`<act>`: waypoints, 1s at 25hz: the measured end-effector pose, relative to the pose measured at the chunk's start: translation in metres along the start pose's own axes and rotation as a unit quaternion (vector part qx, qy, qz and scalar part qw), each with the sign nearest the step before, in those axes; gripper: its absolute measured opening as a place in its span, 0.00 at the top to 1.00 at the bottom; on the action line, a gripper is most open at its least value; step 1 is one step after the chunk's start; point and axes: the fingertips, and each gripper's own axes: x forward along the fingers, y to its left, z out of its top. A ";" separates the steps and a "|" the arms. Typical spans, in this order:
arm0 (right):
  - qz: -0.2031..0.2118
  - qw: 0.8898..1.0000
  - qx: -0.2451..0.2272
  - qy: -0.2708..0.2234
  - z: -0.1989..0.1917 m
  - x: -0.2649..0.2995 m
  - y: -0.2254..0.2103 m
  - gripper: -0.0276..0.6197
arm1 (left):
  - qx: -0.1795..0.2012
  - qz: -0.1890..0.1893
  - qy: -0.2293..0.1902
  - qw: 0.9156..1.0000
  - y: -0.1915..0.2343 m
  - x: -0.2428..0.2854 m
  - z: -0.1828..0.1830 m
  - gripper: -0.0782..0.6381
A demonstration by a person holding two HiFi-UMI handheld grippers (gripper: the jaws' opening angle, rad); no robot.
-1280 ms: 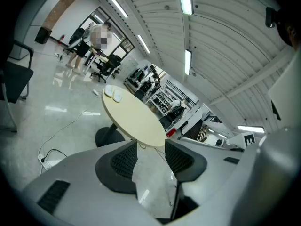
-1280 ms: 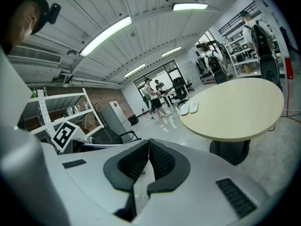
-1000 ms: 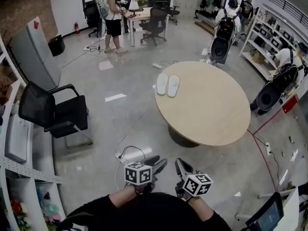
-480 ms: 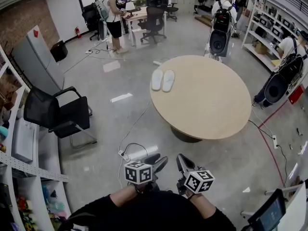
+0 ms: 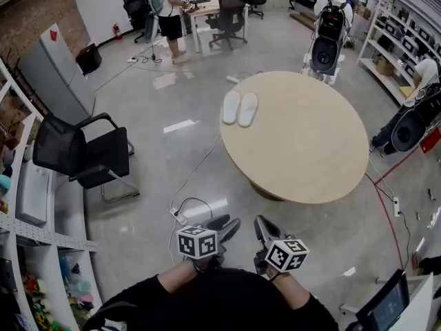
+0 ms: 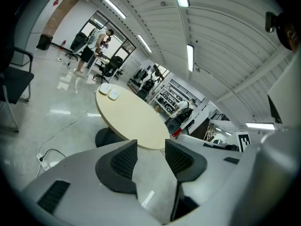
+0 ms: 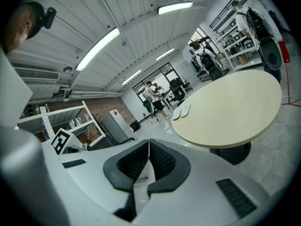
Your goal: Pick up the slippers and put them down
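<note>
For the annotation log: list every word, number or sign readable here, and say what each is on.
No words or numbers can be read.
Red label on the grey cabinet: too small to read.
Left cube and right cube: black-and-white square patterns only, no letters.

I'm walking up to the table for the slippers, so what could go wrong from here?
1. A corded power strip lies on the floor just ahead of the grippers, toward the table: a likely trip or snag.
2. The slippers sit side by side at the table's far rim; a clumsy grab could push one off.
3. The right gripper is shut and the left gripper open; the right must open before grasping.
</note>
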 end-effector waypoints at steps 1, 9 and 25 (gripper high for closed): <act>-0.003 1.000 0.002 -0.001 0.004 0.011 -0.002 0.93 | 0.000 -0.003 0.000 1.000 0.007 0.004 0.009 0.61; -0.027 1.000 0.002 -0.004 0.040 0.103 -0.007 0.93 | 0.035 -0.023 -0.009 0.999 0.061 0.030 0.096 0.61; -0.107 0.993 0.043 0.027 0.058 0.238 -0.032 0.93 | -0.008 -0.062 0.050 0.997 0.172 0.083 0.181 0.61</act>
